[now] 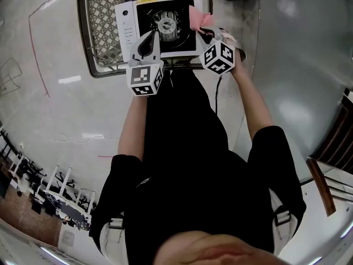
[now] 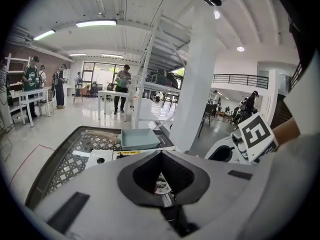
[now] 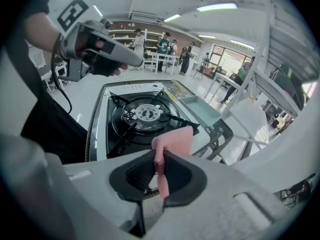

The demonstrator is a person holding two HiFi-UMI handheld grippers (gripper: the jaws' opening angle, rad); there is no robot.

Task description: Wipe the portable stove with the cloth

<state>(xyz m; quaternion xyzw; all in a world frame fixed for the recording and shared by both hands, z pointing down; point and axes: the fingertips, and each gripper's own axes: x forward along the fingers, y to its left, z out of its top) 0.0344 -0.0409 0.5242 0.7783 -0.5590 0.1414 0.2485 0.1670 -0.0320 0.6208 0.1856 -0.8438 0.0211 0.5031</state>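
The portable stove (image 1: 128, 24) is white with a black burner well and stands on a mesh-topped cart. My right gripper (image 1: 205, 33) hangs over its right edge, shut on a pink cloth (image 1: 199, 18). In the right gripper view the cloth (image 3: 175, 141) sticks up from between the jaws of the right gripper (image 3: 159, 156), just in front of the burner of the stove (image 3: 145, 114). My left gripper (image 1: 149, 40) rests over the stove's front left with its jaws together and nothing in them. It also shows in the right gripper view, where the left gripper (image 3: 132, 59) points across the stove.
The mesh cart (image 1: 99, 15) has a raised metal rim all round. A pale teal tray (image 2: 139, 138) lies on it behind the stove. A white pillar (image 2: 200, 84) stands beyond the cart. A black cable (image 1: 217, 93) hangs by my right arm. People stand at distant tables.
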